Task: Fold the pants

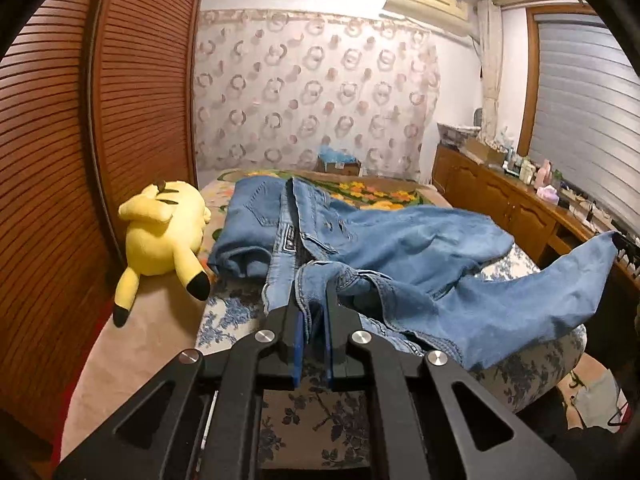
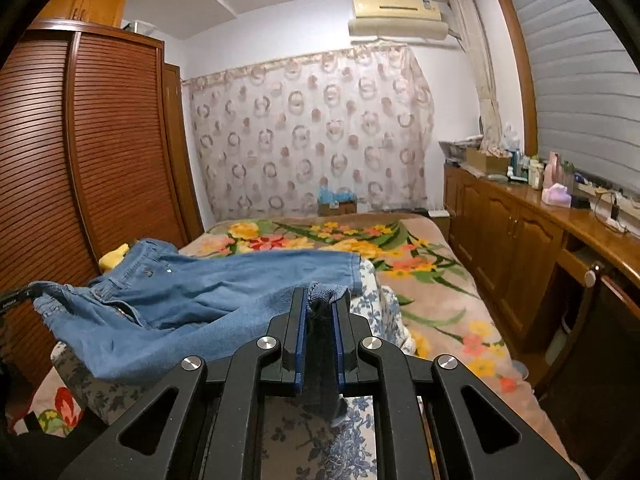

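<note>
Blue denim pants [image 1: 400, 248] lie spread across a blue-flowered cushion on the bed. My left gripper [image 1: 312, 300] is shut on the waistband edge near the fly. One leg stretches right to its hem, pinched by the right gripper's tips [image 1: 624, 244]. In the right wrist view the pants [image 2: 208, 292] lie to the left, and my right gripper [image 2: 320, 300] is shut on the leg hem, with cloth hanging between its fingers. The left gripper's tip [image 2: 16, 296] shows at the left edge, holding the waistband.
A yellow plush toy [image 1: 160, 236] lies left of the pants by the louvred wardrobe [image 1: 60, 160]. A floral blanket [image 2: 420, 280] covers the bed beyond. A wooden cabinet [image 2: 520, 240] with bottles runs along the right. A cardboard box [image 2: 336, 204] stands by the curtain.
</note>
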### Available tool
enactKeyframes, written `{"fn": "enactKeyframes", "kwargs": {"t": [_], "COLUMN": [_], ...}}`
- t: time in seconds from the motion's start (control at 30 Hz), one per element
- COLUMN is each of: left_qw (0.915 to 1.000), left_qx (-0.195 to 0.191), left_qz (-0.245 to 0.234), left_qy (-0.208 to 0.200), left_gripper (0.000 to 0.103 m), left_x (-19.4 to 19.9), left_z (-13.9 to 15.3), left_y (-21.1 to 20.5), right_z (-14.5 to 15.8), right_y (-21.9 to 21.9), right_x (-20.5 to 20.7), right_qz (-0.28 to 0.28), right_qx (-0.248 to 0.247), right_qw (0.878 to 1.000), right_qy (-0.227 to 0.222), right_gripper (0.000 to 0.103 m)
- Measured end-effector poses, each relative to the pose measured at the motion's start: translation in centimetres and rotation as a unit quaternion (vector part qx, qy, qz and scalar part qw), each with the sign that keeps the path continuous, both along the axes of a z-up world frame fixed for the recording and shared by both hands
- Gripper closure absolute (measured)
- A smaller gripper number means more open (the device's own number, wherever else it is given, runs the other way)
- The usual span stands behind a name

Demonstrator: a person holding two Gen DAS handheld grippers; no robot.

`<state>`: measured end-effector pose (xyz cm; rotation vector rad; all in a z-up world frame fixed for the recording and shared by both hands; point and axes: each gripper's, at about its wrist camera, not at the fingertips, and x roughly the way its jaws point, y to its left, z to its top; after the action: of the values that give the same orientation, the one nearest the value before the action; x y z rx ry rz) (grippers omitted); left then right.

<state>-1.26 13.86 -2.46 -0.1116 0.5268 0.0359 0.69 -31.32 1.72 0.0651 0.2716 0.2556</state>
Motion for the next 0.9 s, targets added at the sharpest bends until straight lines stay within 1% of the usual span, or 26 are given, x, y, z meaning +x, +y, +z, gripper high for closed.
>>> {"fn": "enactKeyframes", "kwargs": {"t": [0.17, 0.27, 0.33, 0.4, 0.53, 0.6, 0.63, 0.67, 0.73, 0.77, 0.9], "left_qw": [0.9996, 0.9987, 0.9982, 0.9978, 0.9975, 0.9975, 0.9975, 0.9975, 0.9977, 0.9977, 0.9976], "left_qx": [0.014, 0.020, 0.023, 0.023, 0.024, 0.026, 0.026, 0.027, 0.028, 0.029, 0.025], "left_qz": [-0.007, -0.002, 0.002, 0.005, 0.005, 0.002, 0.000, -0.001, -0.005, -0.007, -0.014], "left_qy": [0.024, 0.047, 0.055, 0.062, 0.067, 0.066, 0.066, 0.065, 0.062, 0.061, 0.064], "left_gripper": [0.094, 0.094, 0.094, 0.094, 0.094, 0.094, 0.094, 0.094, 0.094, 0.094, 0.094], "left_x": [1.5, 2.8, 3.4, 4.0, 5.3, 6.0, 6.4, 6.8, 7.6, 8.0, 9.5], "left_z": [-1.9, -3.4, -4.0, -4.4, -4.1, -3.7, -3.4, -3.2, -2.7, -2.4, -2.3], "left_y": [-0.4, -0.2, -0.2, -0.2, -0.4, -0.7, -0.7, -0.7, -0.8, -0.9, -1.0], "right_z": [-2.9, -4.6, -6.0, -6.6, -6.8, -5.6, -5.7, -4.9, -4.6, -4.3, -4.4], "right_y": [1.5, 1.9, 2.0, 2.1, 2.2, 2.0, 2.1, 2.2, 2.3, 2.2, 2.6], "right_x": [3.3, 5.9, 7.7, 8.9, 11.0, 12.0, 12.4, 12.0, 12.1, 11.4, 11.9], "right_qz": [0.003, 0.003, 0.002, 0.000, -0.002, -0.002, -0.003, -0.003, -0.005, -0.005, -0.006], "right_qx": [-0.019, -0.014, -0.009, -0.005, 0.007, 0.008, 0.007, 0.007, 0.008, 0.009, 0.000], "right_qw": [1.000, 0.999, 0.999, 0.999, 0.998, 0.998, 0.998, 0.998, 0.998, 0.997, 0.997], "right_qy": [0.019, 0.034, 0.046, 0.053, 0.061, 0.065, 0.065, 0.066, 0.069, 0.070, 0.082], "right_gripper": [0.092, 0.092, 0.092, 0.092, 0.092, 0.092, 0.092, 0.092, 0.092, 0.092, 0.092]}}
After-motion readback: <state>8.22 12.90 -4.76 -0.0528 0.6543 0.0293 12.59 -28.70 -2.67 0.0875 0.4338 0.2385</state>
